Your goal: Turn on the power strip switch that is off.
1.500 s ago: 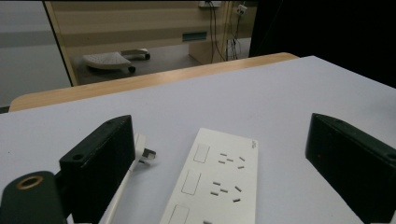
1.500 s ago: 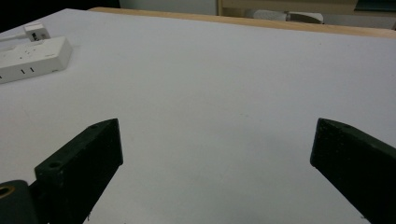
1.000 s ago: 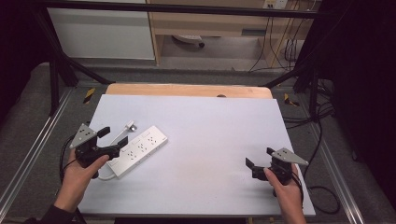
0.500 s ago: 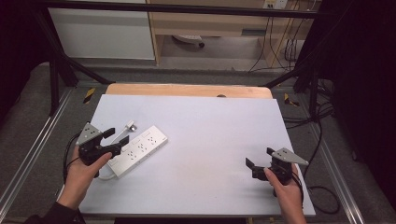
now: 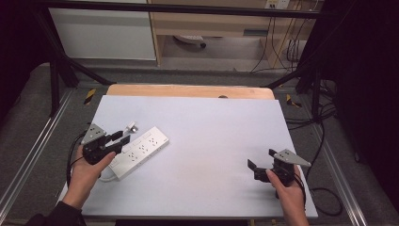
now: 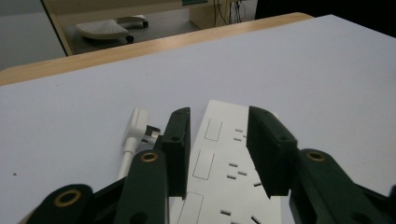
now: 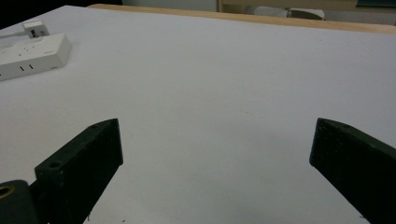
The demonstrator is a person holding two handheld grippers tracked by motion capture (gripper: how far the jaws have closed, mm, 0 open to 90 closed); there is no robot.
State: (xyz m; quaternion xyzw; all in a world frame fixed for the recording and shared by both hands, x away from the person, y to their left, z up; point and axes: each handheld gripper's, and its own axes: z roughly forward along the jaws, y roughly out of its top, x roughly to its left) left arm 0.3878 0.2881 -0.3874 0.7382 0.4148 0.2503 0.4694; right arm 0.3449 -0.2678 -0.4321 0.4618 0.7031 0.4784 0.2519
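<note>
The rigid, light power strip [image 5: 139, 149] is best taken across its width; the left gripper [image 6: 219, 154] is held partly open above it, perhaps untouching, the right gripper [image 5: 261, 166] wide, empty.

My left gripper [image 5: 118, 139] covers the near-left end of the power strip [image 5: 141, 150] in the high view, and in my left gripper view my own jaws hide that strip's near part while the bottom edge cuts it off. The plug [image 6: 136, 128] beside it is half behind my jaw, so its prongs are unclear. In my right gripper view the strip runs off the left edge. My forearms leave the high view at the bottom.
</note>
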